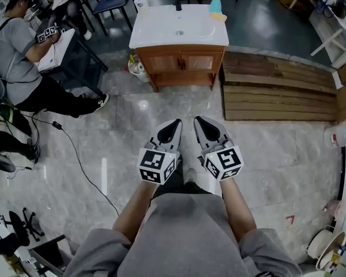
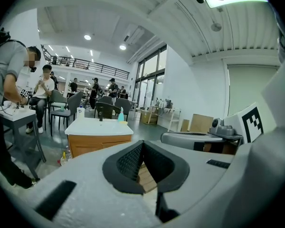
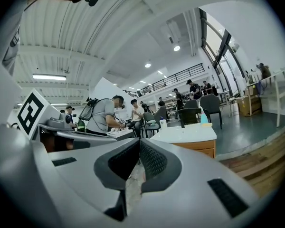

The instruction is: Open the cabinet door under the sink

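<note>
The sink cabinet [image 1: 181, 62] stands far ahead on the floor. It is brown wood under a white basin top [image 1: 179, 27], and both of its doors are closed. It also shows small in the left gripper view [image 2: 92, 144] and in the right gripper view [image 3: 199, 148]. My left gripper [image 1: 174, 126] and right gripper [image 1: 200, 123] are held side by side in front of my body, pointing at the cabinet from well short of it. Each one's jaws meet at the tips with nothing between them, both for the left gripper [image 2: 142, 148] and the right gripper [image 3: 139, 146].
A wooden plank platform [image 1: 277, 88] lies right of the cabinet. Bottles [image 1: 135, 68] stand on the floor at its left corner, and a blue bottle [image 1: 215, 4] is on the basin top. A seated person [image 1: 23, 56] at a small table [image 1: 57, 48] is at left. A cable [image 1: 81, 160] crosses the floor.
</note>
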Demonstrator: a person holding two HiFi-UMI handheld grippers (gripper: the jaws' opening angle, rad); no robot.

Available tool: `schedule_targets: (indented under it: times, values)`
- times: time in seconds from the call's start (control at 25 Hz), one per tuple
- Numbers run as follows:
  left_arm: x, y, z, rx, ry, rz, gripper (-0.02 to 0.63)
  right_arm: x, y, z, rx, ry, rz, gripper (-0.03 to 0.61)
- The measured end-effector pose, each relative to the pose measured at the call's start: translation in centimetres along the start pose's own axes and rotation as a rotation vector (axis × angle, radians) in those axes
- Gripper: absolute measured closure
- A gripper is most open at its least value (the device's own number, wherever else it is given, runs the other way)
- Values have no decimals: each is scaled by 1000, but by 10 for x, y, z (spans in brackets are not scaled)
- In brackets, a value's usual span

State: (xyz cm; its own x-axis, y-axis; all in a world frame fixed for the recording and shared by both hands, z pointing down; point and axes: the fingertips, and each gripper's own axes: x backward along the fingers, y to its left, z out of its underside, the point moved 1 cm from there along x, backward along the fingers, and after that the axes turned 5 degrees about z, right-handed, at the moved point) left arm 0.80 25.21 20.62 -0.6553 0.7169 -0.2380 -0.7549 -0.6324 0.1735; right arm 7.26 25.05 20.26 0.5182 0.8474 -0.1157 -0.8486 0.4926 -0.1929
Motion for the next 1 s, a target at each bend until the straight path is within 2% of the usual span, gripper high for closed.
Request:
schedule_targets:
  times: [0.68, 1.0]
  values:
    - [-98, 117, -15, 40, 45, 49, 606, -143, -49, 3, -46, 64, 23, 568]
    - [-135, 178, -14, 82, 73, 61, 606, -207, -73, 7, -73, 90, 69, 568]
